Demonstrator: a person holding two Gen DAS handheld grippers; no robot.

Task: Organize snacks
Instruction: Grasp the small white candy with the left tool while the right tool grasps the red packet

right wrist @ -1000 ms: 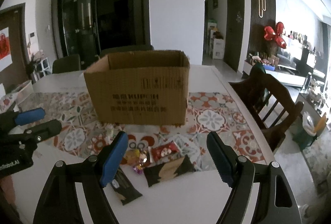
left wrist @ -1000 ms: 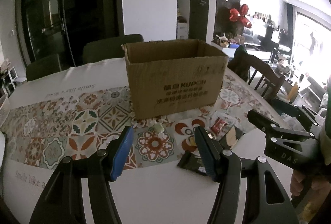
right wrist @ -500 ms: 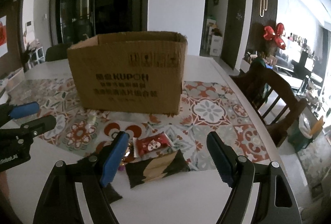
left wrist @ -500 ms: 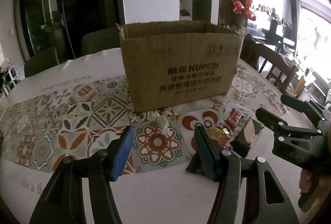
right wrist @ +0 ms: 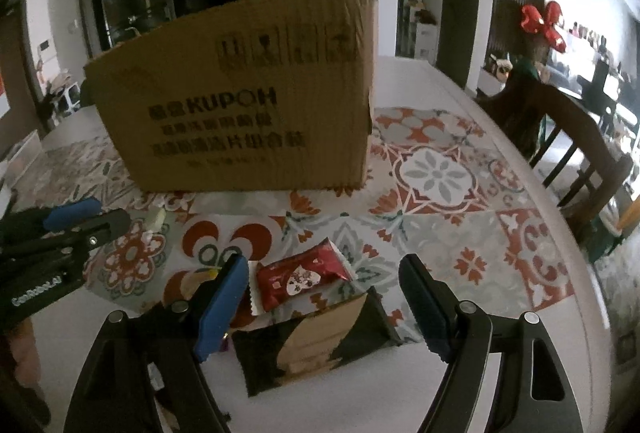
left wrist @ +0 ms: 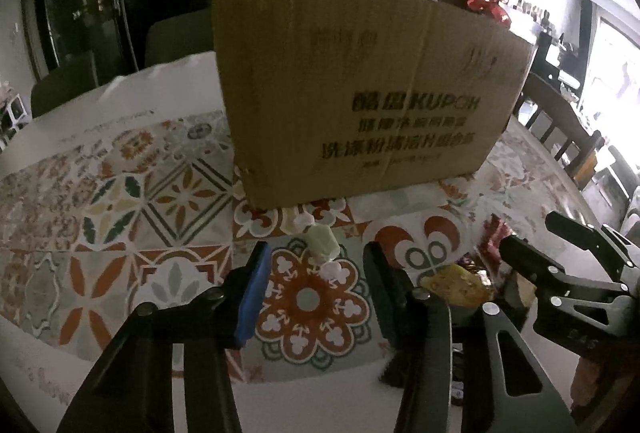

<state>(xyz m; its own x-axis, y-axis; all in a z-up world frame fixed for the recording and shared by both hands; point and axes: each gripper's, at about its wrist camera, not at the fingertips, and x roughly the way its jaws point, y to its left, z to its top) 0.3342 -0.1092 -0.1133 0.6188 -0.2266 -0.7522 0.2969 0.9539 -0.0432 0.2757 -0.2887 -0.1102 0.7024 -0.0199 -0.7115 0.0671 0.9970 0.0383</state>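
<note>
Your left tool (left wrist: 316, 289) hangs low over the patterned cloth (left wrist: 120, 217) on the bench (left wrist: 304, 401), its blue-padded jaws closing with nothing pressed between them; a small pale green candy (left wrist: 322, 247) lies just ahead of the tips, near the foot of the brown cardboard box (left wrist: 360, 93). Your right tool (right wrist: 324, 297) stands with its jaws wide apart, gripping nothing, above a red snack packet (right wrist: 302, 279) and a dark brown-and-tan packet (right wrist: 316, 347), which lie touching on the bench edge of the cloth. A yellow-wrapped sweet (left wrist: 456, 283) and other small wrappers sit between the two tools. The box stands upright behind the snacks, its printed side facing you. A dark wooden chair (right wrist: 568, 137) stands at the bench's right side.
</note>
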